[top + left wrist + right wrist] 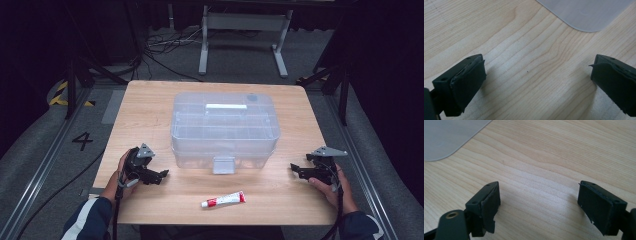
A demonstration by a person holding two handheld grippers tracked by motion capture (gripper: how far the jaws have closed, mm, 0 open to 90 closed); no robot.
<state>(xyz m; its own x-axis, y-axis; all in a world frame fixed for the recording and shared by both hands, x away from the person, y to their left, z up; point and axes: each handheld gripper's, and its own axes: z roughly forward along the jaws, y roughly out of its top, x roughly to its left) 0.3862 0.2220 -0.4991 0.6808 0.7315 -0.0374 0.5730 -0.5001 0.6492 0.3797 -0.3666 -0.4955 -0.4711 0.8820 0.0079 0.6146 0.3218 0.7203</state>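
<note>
A tube [223, 199] of paste lay near the desk's [150, 110] front edge, between the 2 grippers and well apart from both. Behind it, mid-desk, stood a clear lidded box [225, 127]. The left gripper [162, 175] rested near the left edge and the right gripper [295, 170] near the right edge, each hand-held, pointing inward, jaws wide and empty.

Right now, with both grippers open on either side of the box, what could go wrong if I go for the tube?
The tube lies near the table's front edge; a clumsy nudge could roll it off. It is thin and flat on the wood, so the fingers may scrape the table or squeeze it too hard. The box looks latched, so putting the tube in may take both hands.
</note>
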